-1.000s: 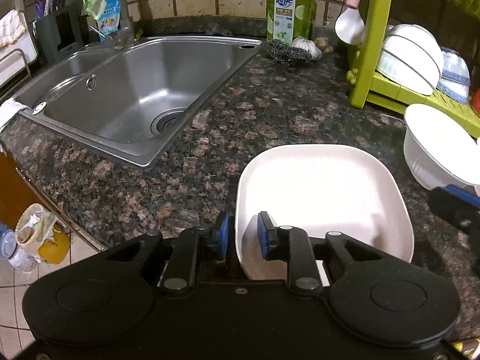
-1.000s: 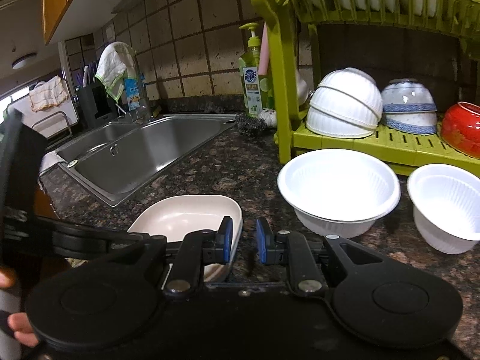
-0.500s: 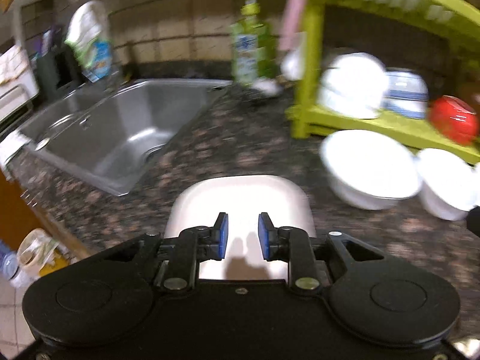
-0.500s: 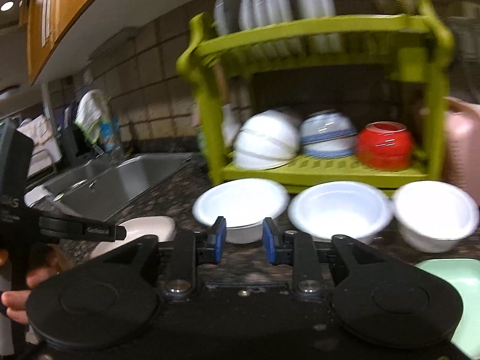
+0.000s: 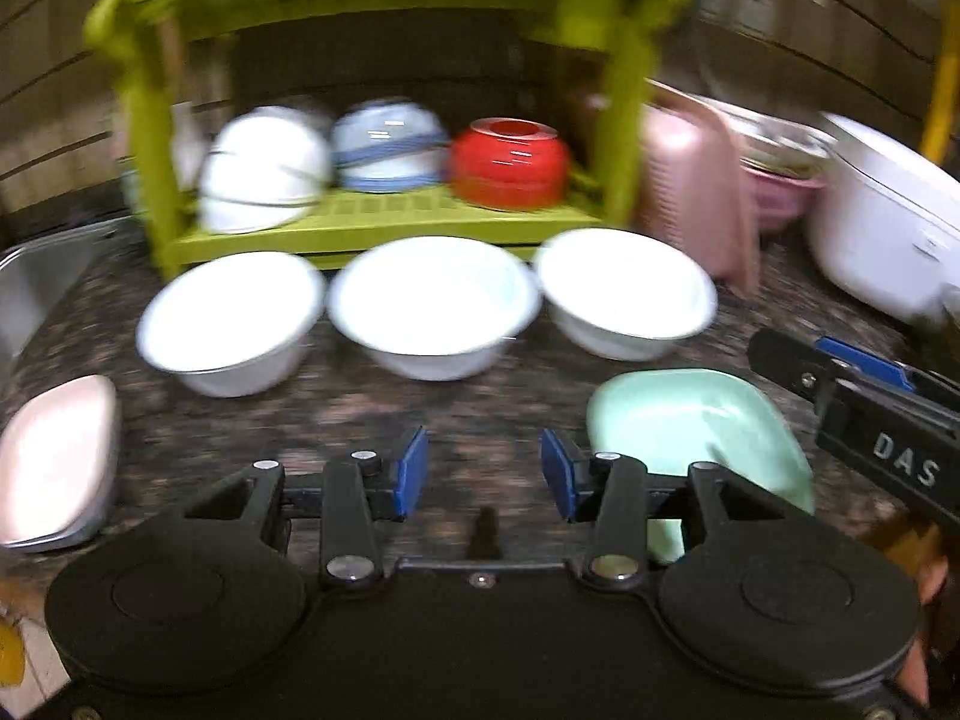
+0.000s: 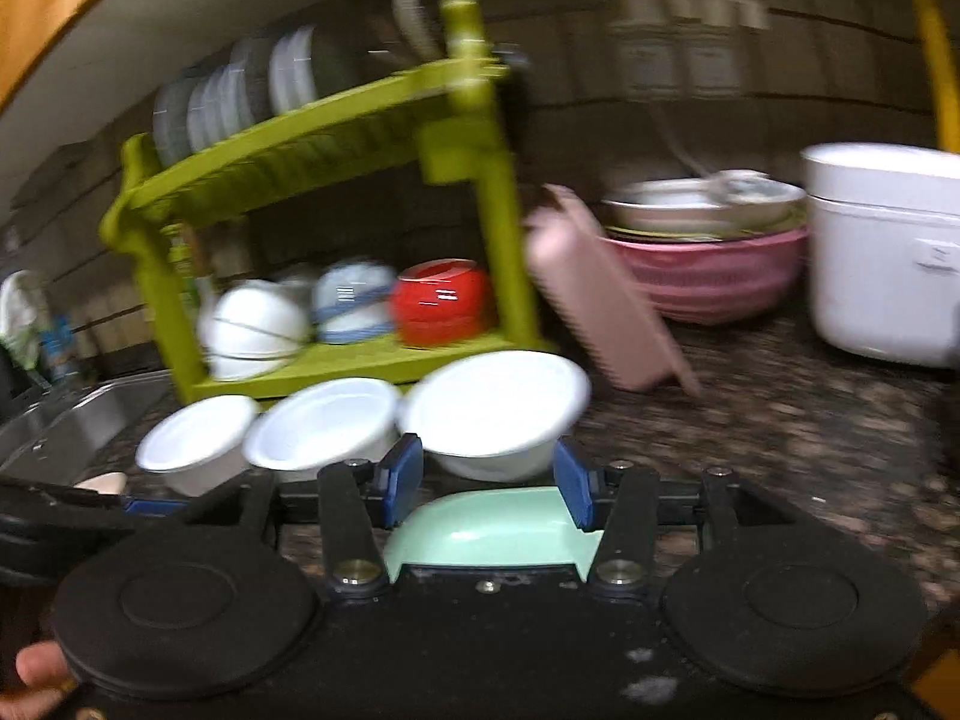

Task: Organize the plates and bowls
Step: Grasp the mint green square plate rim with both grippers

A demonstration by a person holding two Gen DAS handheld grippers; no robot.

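Since the earlier frame, both views are being swung from the sink toward the green rack [image 5: 384, 222].

Left wrist view: left gripper [image 5: 483, 474] is being held spread and empty; pink plate [image 5: 57, 462] is lying far left.

Right wrist view: right gripper [image 6: 483, 483] is being held released over the mint plate [image 6: 498, 531] — three white bowls [image 6: 324, 426] behind.

Speckled granite counter [image 5: 492, 414], tiled wall [image 5: 48, 90]
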